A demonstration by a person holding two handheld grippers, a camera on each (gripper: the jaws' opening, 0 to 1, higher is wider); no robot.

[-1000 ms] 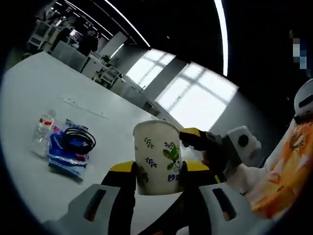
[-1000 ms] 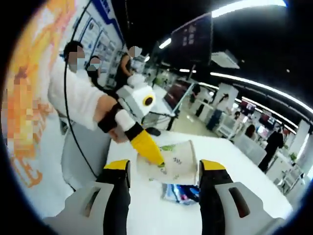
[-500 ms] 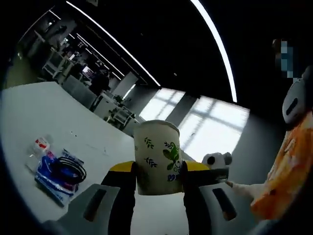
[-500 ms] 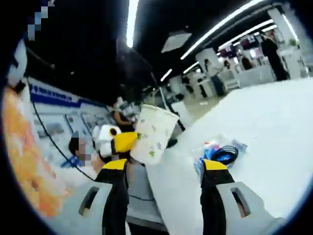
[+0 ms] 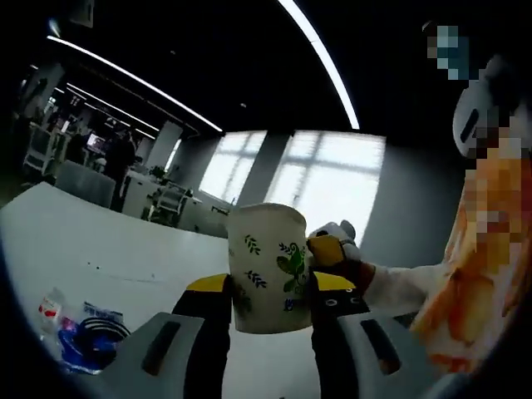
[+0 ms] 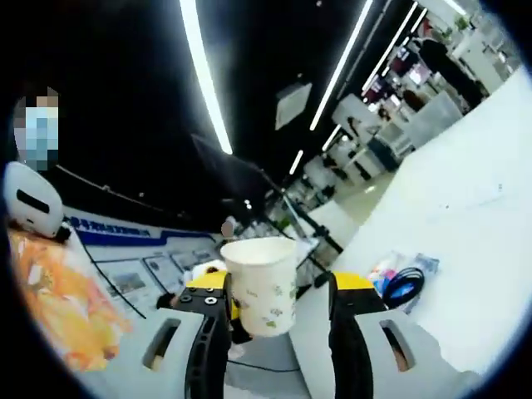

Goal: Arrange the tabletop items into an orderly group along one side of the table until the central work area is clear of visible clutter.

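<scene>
A: Starting on the left, what are we holding?

B: In the left gripper view, our left gripper (image 5: 270,287) is clamping the paper cup (image 5: 268,266) between its jaws, closed onto the cup's lower half. The cup is sitting upright and lifted clear of the white table (image 5: 108,262).

A: And the right one?

B: In the right gripper view, the right gripper (image 6: 278,303) is bracketing the same cup (image 6: 261,284), its jaws narrowed close to either side. We cannot tell whether they are actually pressing the wall or just standing beside it. In the left gripper view its yellow tip (image 5: 327,250) is showing just beside the cup, on the cup's right.

A: Where is the rest of the clutter?

B: Near the table's edge, in the lower left of the left gripper view: a small plastic bottle (image 5: 50,312), a blue packet (image 5: 83,342) and a black coiled cable (image 5: 104,332) lying on the packet, bunched together. In the right gripper view, the cable (image 6: 403,287) is lying to the right of the cup.

A: What are we risking?

B: We judge this a hand-over in mid-air. If both grippers are squeezing at once, the thin wall is likely buckling. If the left one is letting go before the right one has a firm hold, the cup is dropping. Pulling apart while both are gripping could tear the rim.
</scene>
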